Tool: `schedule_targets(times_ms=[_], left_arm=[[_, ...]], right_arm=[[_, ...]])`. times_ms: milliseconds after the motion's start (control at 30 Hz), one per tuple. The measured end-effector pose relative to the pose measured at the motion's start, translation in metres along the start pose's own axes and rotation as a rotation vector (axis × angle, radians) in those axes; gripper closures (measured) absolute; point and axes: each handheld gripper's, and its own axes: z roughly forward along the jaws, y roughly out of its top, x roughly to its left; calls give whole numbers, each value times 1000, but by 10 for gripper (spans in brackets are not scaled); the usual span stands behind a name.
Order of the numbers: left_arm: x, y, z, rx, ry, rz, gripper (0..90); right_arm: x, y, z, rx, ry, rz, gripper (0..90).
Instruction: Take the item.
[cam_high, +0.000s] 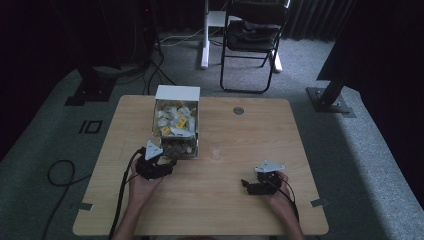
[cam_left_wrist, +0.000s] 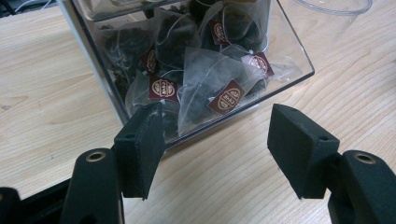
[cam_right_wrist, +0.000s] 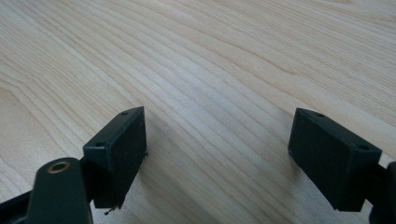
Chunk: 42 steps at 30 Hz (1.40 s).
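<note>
Clear plastic forms the tea bag dispenser standing on the desk, its white lid toward the far edge; pyramid tea bags with dark red tags are heaped in its open lower tray; the left tongs stand apart with nothing between them, pointed at the tray's front lip, one jaw just at the near corner of the tray; seen from above, the left tongs sit just beside the dispenser; the right tongs gape wide over bare wood, well apart from the dispenser, holding nothing.
</note>
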Motion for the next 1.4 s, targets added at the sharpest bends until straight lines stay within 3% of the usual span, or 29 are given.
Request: schedule_targets(times_ms=[533,1400], left_arm=[[-1,2,14,7,-17,1,370],[-6,-11,-5,12,-69,-29,413]], right_arm=[[0,0,0,0,0,0,192],[0,0,0,0,0,0,192]])
